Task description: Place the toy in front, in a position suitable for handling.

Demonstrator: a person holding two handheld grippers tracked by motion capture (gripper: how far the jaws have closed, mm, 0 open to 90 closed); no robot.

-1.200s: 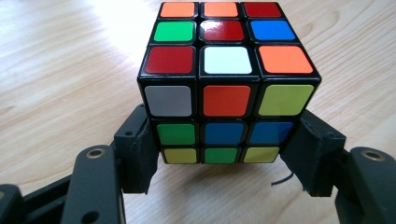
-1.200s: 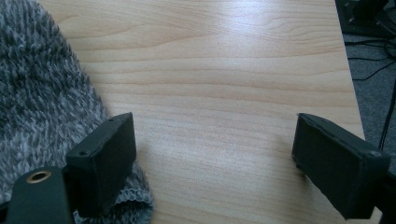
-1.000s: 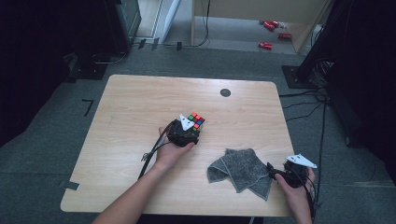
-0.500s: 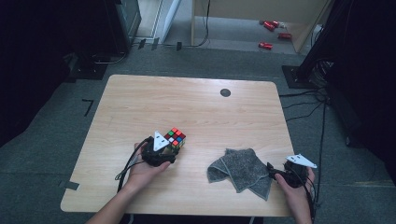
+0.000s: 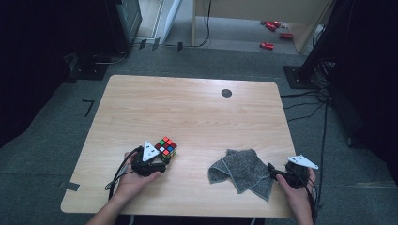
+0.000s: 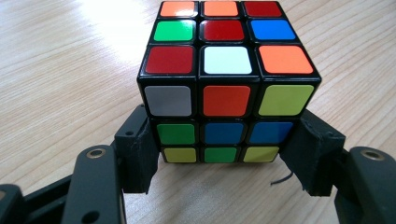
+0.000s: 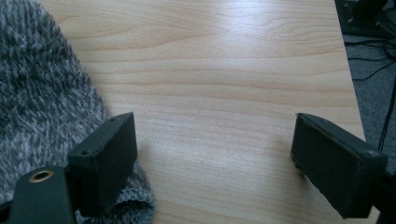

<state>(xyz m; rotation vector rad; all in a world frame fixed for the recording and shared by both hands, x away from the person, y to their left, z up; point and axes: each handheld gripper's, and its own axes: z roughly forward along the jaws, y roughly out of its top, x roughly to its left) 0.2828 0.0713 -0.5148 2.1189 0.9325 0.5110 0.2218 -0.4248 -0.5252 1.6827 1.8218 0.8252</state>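
Two hand-held grippers seen | left hand-held gripper (image 6: 219, 161) clamped on puzzle cube (image 6: 223, 88), worktop (image 5: 197, 117) front-left | right hand-held gripper (image 7: 212, 163) held wide apart, empty, beside grey cloth (image 7: 42, 102)

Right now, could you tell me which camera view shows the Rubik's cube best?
The left gripper view: the Rubik's cube sits close up between the left gripper jaws, each sticker's colour legible. In the high view it is a small multicoloured block by that gripper, on the table.
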